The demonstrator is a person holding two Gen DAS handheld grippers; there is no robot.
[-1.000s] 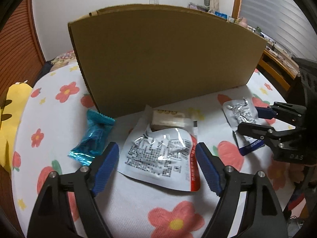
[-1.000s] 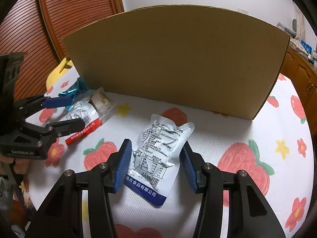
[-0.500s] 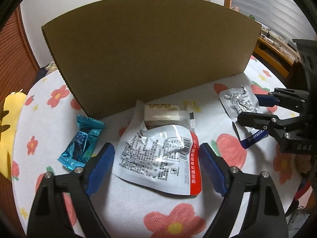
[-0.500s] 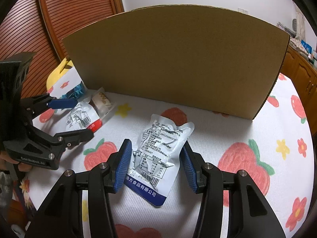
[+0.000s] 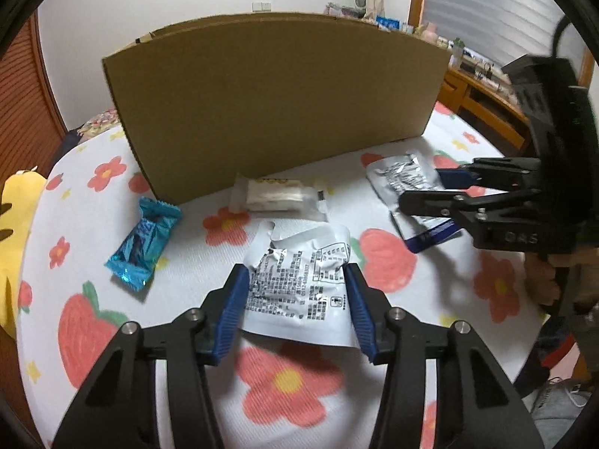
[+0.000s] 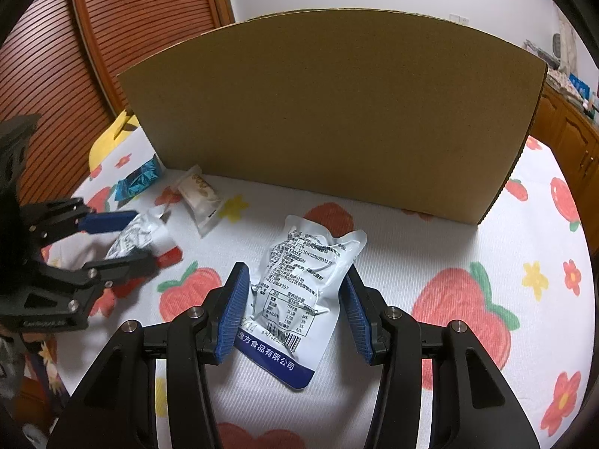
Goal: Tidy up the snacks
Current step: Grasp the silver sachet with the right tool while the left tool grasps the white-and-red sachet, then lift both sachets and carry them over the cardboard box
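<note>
My left gripper [image 5: 296,275] is shut on a silver snack pouch with red trim [image 5: 299,280], which crumples between its blue pads and is lifted slightly; the same gripper shows in the right wrist view [image 6: 123,241]. My right gripper [image 6: 295,280] straddles a silver pouch with a blue bottom band [image 6: 303,288] lying flat, its pads close to both edges; it also shows in the left wrist view [image 5: 423,189]. A teal candy wrapper [image 5: 144,241] and a clear-wrapped white snack [image 5: 277,196] lie on the flowered cloth before a tall cardboard box [image 5: 273,101].
The cardboard box wall [image 6: 337,112] blocks the far side. A yellow plush [image 5: 11,232] lies at the left edge of the cloth. A wooden slatted door [image 6: 131,18] stands at the left and wooden furniture [image 5: 483,101] at the right.
My left gripper has closed on the red-trimmed pouch and drawn it back from the white snack, crumpling it. My right gripper has stayed around the blue-banded pouch.
</note>
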